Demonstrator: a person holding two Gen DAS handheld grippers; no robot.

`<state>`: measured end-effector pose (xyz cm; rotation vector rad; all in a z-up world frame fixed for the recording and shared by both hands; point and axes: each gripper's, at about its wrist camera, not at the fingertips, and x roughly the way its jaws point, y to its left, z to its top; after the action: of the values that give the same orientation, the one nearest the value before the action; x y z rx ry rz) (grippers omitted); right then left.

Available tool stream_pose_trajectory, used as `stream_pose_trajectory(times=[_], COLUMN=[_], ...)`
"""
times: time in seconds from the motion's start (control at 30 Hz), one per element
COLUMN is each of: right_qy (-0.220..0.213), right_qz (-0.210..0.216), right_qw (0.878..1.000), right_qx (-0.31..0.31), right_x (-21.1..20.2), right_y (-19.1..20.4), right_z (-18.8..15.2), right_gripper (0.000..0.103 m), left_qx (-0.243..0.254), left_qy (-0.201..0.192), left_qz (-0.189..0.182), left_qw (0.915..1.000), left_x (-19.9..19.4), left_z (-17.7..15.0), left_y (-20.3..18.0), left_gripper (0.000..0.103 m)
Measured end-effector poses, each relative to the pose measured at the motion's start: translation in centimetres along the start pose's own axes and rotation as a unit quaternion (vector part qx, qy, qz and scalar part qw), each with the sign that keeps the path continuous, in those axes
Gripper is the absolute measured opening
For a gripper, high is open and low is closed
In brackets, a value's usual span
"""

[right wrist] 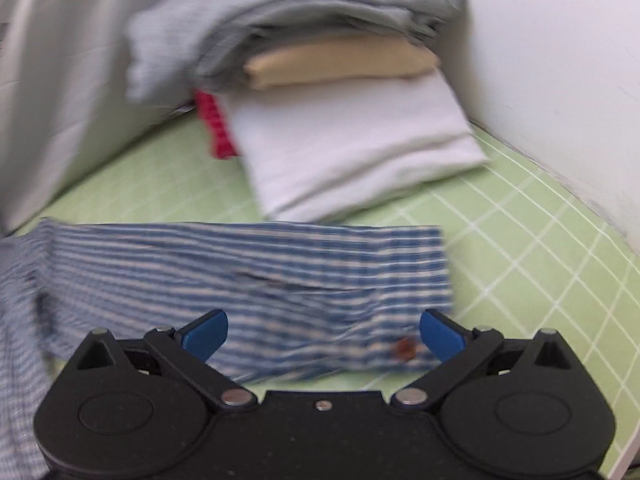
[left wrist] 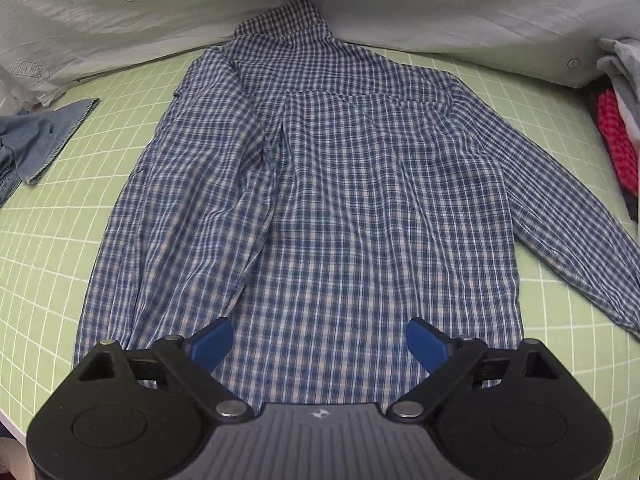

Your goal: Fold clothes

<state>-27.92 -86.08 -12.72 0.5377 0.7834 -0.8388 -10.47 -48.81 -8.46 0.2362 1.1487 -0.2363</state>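
Observation:
A blue and white checked shirt (left wrist: 320,184) lies back-up on the green gridded mat (left wrist: 52,248), collar at the far end against the white bedding. Its left sleeve is folded in over the back; the right sleeve (left wrist: 568,208) stretches out to the right. My left gripper (left wrist: 320,340) hovers open over the shirt's hem, nothing between its blue pads. In the right wrist view, the sleeve cuff (right wrist: 280,280) with a brown button (right wrist: 404,347) lies flat on the mat just ahead of my right gripper (right wrist: 322,334), which is open and empty. This view is blurred.
A stack of folded clothes (right wrist: 344,136) in grey, tan, white and red sits behind the cuff, also seen at the right edge as folded clothes (left wrist: 616,128). Denim fabric (left wrist: 36,140) lies at the left. White carrot-print bedding (left wrist: 400,4) walls the far side.

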Motion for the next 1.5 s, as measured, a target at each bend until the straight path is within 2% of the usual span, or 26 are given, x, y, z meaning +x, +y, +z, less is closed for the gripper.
stream_pose_trajectory(times=[0.2, 0.47, 0.53, 0.57, 0.6, 0.63, 0.7, 0.87, 1.17, 1.23, 1.37, 1.5], right_qy=[0.023, 0.038, 0.033, 0.028, 0.027, 0.029, 0.020, -0.046, -0.118, -0.129, -0.151, -0.146], right_qz=[-0.044, -0.043, -0.026, -0.017, -0.005, 0.008, 0.034, 0.069, 0.110, 0.119, 0.130, 0.152], right_qw=[0.999, 0.998, 0.998, 0.997, 0.996, 0.994, 0.989, 0.973, 0.960, 0.956, 0.938, 0.934], right_qx=[-0.017, -0.029, -0.050, -0.064, -0.080, -0.101, -0.143, -0.215, -0.228, -0.237, -0.283, -0.287], right_x=[2.7, 3.2, 2.6, 2.2, 1.7, 1.1, -0.4, -5.9, -13.0, -13.8, -14.8, -15.1], right_y=[-0.7, -0.1, 0.0, 0.1, 0.3, 0.8, 1.9, 4.8, 10.7, 12.5, 16.8, 20.7], right_z=[0.2, 0.6, 0.5, 0.4, 0.4, 0.3, -0.1, -1.0, -1.9, -2.3, -3.7, -4.9], right_gripper=[0.103, 0.102, 0.088, 0.069, 0.040, 0.029, 0.025, 0.024, 0.024, 0.024, 0.024, 0.024], left_qx=[0.011, 0.006, 0.000, -0.003, -0.007, -0.011, -0.023, -0.038, -0.030, -0.028, -0.032, -0.039], left_qy=[0.024, 0.015, 0.005, 0.000, -0.005, -0.009, -0.015, -0.028, -0.040, -0.051, -0.064, -0.068], left_qz=[0.011, 0.004, 0.001, -0.002, -0.005, -0.009, -0.017, -0.022, -0.027, -0.029, -0.024, -0.021], left_qw=[0.9996, 0.9999, 1.0000, 1.0000, 1.0000, 0.9999, 0.9995, 0.9986, 0.9984, 0.9979, 0.9971, 0.9967], left_x=[1.8, 1.5, 0.9, 0.6, 0.3, 0.0, -0.6, -2.1, -4.2, -4.7, -5.1, -4.6], left_z=[1.1, 0.5, 0.0, -0.3, -0.6, -0.9, -1.5, -2.7, -2.6, -2.1, -0.9, 0.5], left_y=[-1.0, -0.4, 0.2, 0.5, 0.9, 1.4, 2.5, 5.3, 10.5, 11.9, 14.4, 16.8], left_gripper=[0.093, 0.093, 0.093, 0.093, 0.093, 0.093, 0.093, 0.093, 0.093, 0.093, 0.093, 0.093])
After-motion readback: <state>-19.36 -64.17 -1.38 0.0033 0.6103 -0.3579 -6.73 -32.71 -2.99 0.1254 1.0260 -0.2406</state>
